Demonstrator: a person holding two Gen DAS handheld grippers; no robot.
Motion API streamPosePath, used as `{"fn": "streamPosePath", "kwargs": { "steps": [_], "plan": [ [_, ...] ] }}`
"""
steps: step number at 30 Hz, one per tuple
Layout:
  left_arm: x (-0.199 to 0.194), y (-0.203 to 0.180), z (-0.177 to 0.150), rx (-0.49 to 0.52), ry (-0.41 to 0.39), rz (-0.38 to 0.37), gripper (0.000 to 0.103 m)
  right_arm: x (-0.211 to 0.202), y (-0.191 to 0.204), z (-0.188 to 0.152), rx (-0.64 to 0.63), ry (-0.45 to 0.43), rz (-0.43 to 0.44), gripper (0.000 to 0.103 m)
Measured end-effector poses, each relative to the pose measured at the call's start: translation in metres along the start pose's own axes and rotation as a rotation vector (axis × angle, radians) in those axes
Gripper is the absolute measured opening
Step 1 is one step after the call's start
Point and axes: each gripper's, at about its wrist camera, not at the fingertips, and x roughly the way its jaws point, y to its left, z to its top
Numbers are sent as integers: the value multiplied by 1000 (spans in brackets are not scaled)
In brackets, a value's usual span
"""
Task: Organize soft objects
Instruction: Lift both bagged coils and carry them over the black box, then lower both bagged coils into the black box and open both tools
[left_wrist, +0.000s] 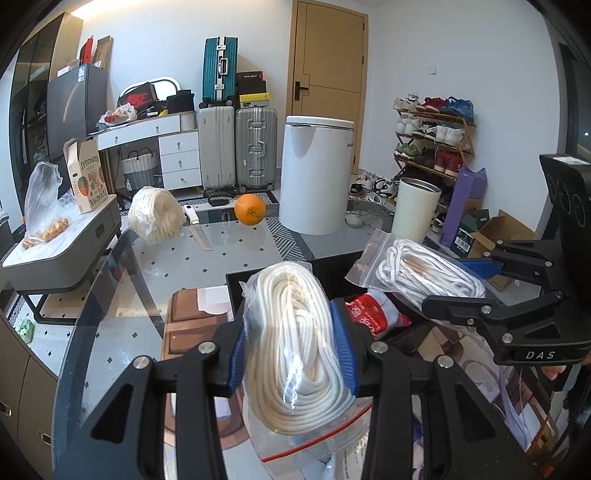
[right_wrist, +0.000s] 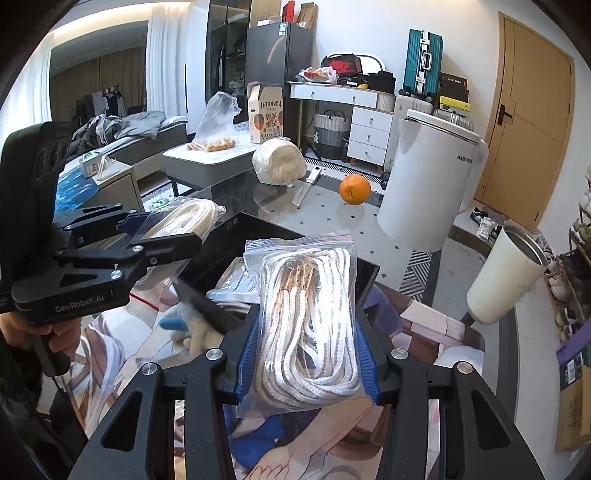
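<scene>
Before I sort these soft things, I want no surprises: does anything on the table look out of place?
Yes. A loose orange sits on the glass table near a knife, neither soft. Both bagged rope bundles are held in the jaws.

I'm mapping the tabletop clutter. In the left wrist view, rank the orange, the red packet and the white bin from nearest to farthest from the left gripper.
1. Red packet, just right of the left gripper.
2. Orange, mid-table, ahead.
3. White bin, beyond the table, ahead-right.

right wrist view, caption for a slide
Right gripper clamps a bagged rope bundle above the black box.
</scene>
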Motion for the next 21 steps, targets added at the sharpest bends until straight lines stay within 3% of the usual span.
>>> {"fn": "streamPosePath", "kwargs": {
  "steps": [10,21],
  "plan": [
    [13,10,2,-9,13,1,40,30,1,13,-56,57,12,46],
    [19,13,2,-13,21,5,40,65,9,33,-245,146,113,46]
  ]
}}
